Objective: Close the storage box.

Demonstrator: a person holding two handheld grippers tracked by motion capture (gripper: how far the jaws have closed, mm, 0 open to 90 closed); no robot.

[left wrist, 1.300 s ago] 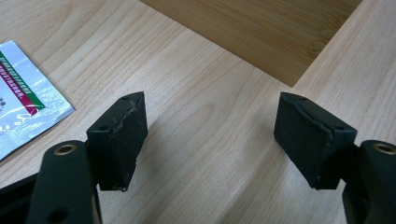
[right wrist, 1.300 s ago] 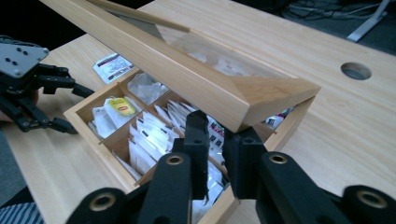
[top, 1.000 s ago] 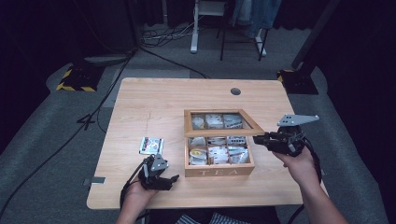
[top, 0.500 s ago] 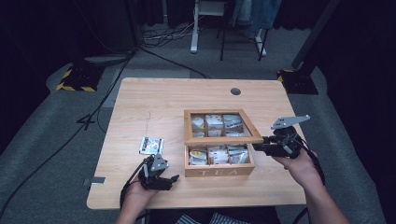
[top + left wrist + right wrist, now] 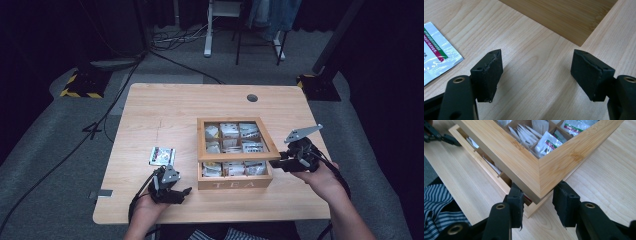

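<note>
Right tool (image 5: 278, 162) at the near right corner of the box (image 5: 235, 184), its 2 jaws astride the corner of the lid (image 5: 534, 167), which sits lifted and slightly skewed above the box rim. Jaws just been opening, half wide; left pad against the lid's edge, right pad just beside the other edge with a thin gap, so no firm clamp visible. Beyond this tool, sachets (image 5: 547, 143) in the compartments, seen through the lid's frame. Striped cloth low at the left in the right gripper view.

Left tool (image 5: 186, 192) resting on the tabletop (image 5: 150, 110), near the box's front left corner, jaws wide and holding nothing, bare wood between them. Loose sachet (image 5: 435, 53) flat on the tabletop, just ahead and to the left of this tool, apart from the box.
</note>
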